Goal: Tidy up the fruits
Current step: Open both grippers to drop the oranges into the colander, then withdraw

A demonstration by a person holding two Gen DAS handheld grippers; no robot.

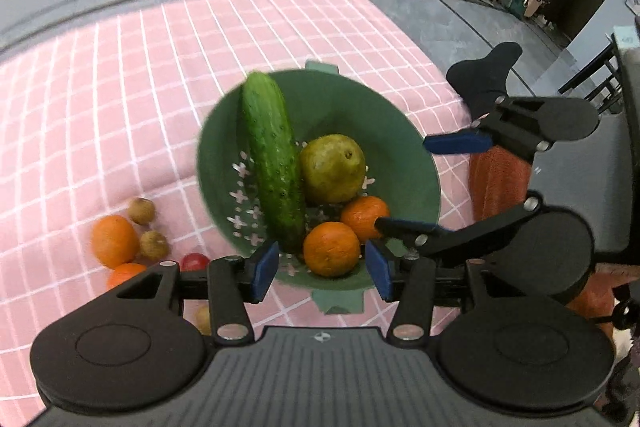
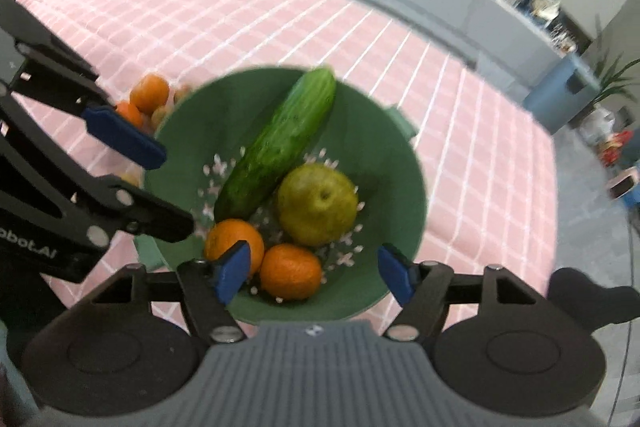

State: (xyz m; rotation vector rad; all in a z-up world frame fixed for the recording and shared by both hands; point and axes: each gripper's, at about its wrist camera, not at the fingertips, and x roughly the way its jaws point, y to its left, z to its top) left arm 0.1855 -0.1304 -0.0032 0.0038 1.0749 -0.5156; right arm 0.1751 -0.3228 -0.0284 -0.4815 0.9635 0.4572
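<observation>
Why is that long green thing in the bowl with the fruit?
That is a cucumber, a vegetable, leaning in the green bowl beside a pear and two oranges. More fruit lies loose on the cloth outside it.

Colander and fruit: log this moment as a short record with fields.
surface: pink checked cloth
colander: green, holds cucumber, pear, two oranges
outside colander: orange, a second orange partly hidden, small brown fruits, a red one
left gripper: open, holding nothing
right gripper: open, holding nothing
</observation>
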